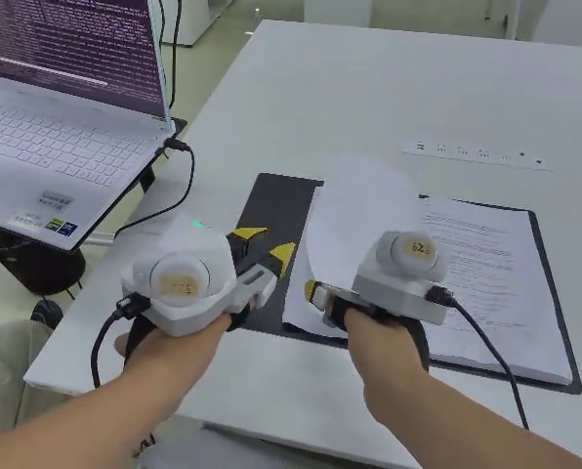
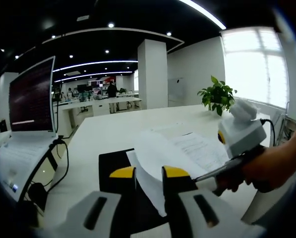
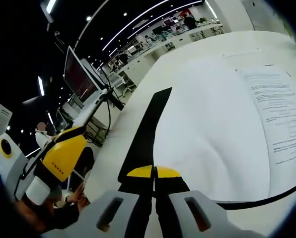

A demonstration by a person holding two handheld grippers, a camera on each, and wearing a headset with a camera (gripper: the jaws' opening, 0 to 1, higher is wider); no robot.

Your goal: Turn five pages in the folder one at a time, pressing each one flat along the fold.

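Note:
A black folder point(image 1: 271, 210) lies open on the white table point(image 1: 369, 88), with a stack of printed pages point(image 1: 491, 264) on its right half. One page point(image 1: 357, 220) stands lifted and curled over the fold, blank side toward me. My right gripper point(image 1: 315, 292) is shut on that page's lower left edge; in the right gripper view the yellow jaws point(image 3: 153, 172) meet at the sheet point(image 3: 212, 129). My left gripper point(image 1: 268, 246) hovers over the folder's bare left cover, jaws open point(image 2: 149, 173), just left of the raised page point(image 2: 155, 153).
An open laptop point(image 1: 66, 107) on a stand sits at the left, with a black cable point(image 1: 179, 186) trailing to the table edge. A white power strip point(image 1: 477, 153) lies beyond the folder. The table's near edge runs just under both hands.

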